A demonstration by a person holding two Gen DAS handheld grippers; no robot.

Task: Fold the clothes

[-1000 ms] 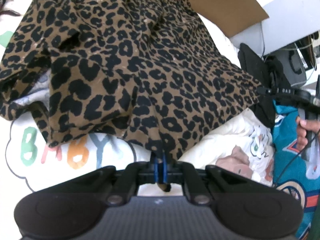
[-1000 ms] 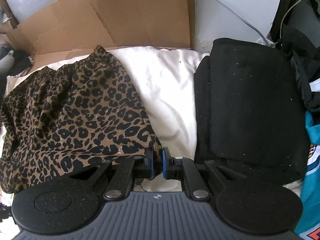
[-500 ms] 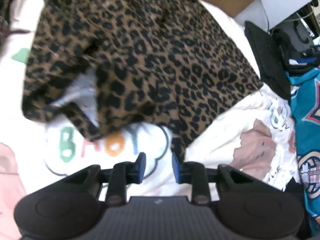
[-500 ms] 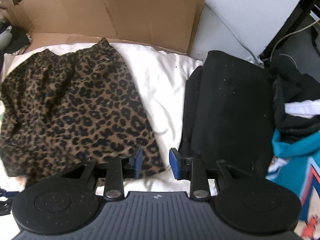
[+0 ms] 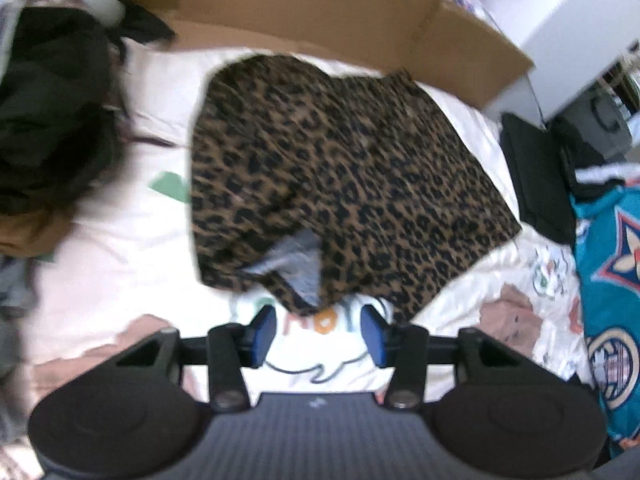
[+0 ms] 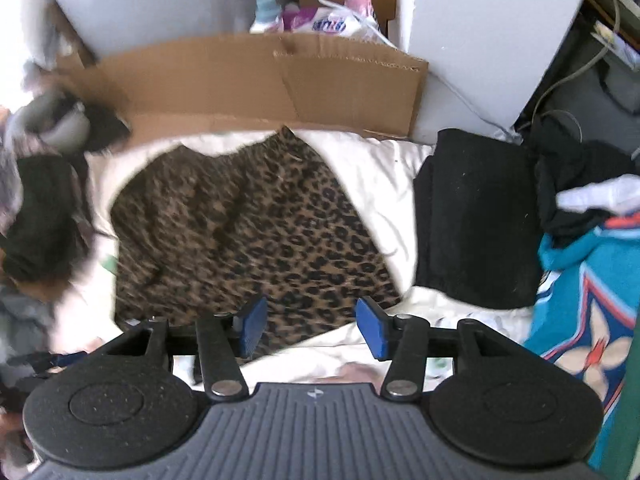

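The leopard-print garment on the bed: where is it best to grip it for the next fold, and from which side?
Probably the near hem corners of the leopard-print garment, approached from the near side. The hem lies closest to both open claws, and one corner is flipped up, showing grey lining.

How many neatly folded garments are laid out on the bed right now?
2: the leopard-print garment lying mid-bed, and the black garment folded to its right. The clothes heaped at both edges may hide others.
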